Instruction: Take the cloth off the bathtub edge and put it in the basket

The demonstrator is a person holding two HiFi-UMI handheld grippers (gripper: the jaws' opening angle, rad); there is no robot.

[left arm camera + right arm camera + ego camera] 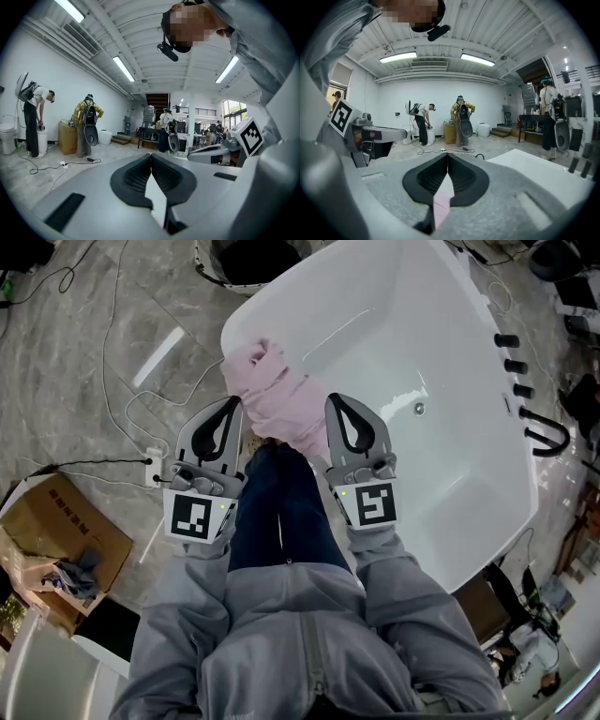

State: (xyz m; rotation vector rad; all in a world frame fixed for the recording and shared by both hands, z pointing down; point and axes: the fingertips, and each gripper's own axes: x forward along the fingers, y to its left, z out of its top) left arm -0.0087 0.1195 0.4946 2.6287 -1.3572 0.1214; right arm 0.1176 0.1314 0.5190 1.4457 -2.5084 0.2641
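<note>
The person wears a grey zip jacket [281, 634] and dark blue trousers [277, 512]. The left gripper [235, 403] and right gripper [332, 398] are grey with black ridged fingers [220, 432]. Behind the fingers each carries a black-and-white marker cube [197, 517] and a small green light [222, 507].

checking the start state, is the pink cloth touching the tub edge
Touching: the head view shows the pink cloth lying draped over the bathtub rim.

The cloth [279, 401] lies on the bathtub [450, 474] edge, between the left gripper [234, 403] and right gripper [334, 399].
</note>
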